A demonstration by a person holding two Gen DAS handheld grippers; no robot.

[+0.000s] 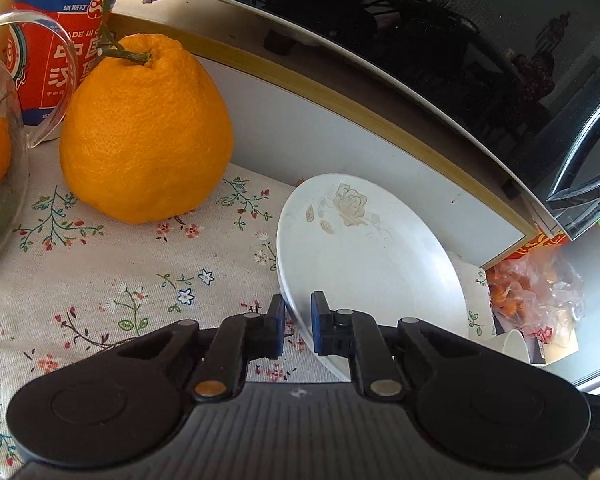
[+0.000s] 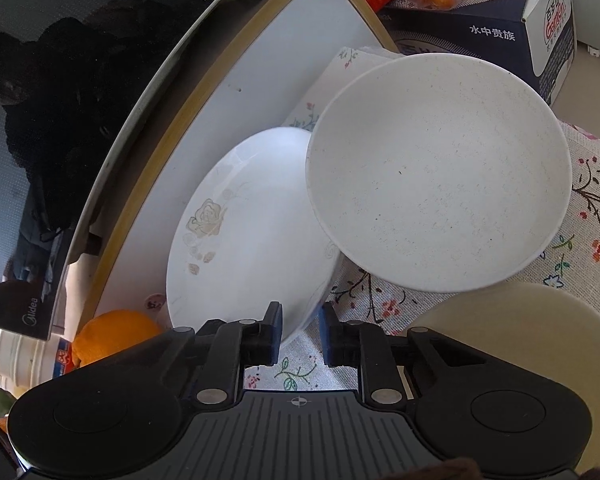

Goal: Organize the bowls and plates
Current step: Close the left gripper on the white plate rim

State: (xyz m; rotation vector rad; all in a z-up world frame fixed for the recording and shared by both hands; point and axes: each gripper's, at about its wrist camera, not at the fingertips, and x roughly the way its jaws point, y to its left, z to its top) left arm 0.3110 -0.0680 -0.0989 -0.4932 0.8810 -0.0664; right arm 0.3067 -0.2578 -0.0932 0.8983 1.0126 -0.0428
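1. Scene. A white rose-print plate (image 1: 364,256) rests on the floral tablecloth (image 1: 100,280), against the white board beneath the black Midea appliance (image 1: 420,40). In the right wrist view, the rim of a speckled white dish (image 2: 440,168) overlaps the far right side of the plate. A cream-coloured dish (image 2: 532,320) sits just right of the right gripper; only part of it shows.

2. Left gripper (image 1: 299,320). The jaws are clenched on the plate's near rim: one blue pad sits outside the rim, the other over the inner face. The rim edge runs through the narrow gap between them.

3. Right gripper (image 2: 300,334). The jaws straddle the plate's opposite rim, one finger over the plate and one over the tablecloth. They are drawn close, and the pads appear to be grasping the rim, though a little cloth shows in the gap.

4. Step in hand. Judged from both grips, this is the two-handed pickup of the rose-print plate, with the lift not yet begun.

5. Next move. The lift calls for both hands rising together and level, so the plate does not twist in the pads. The speckled dish on top of the plate may slide or tip; the plate should be drawn out from under it slowly.

6. Clearance. A large orange citrus fruit (image 1: 144,128) and a glass bowl (image 1: 4,140) stand near, to the left of the plate.
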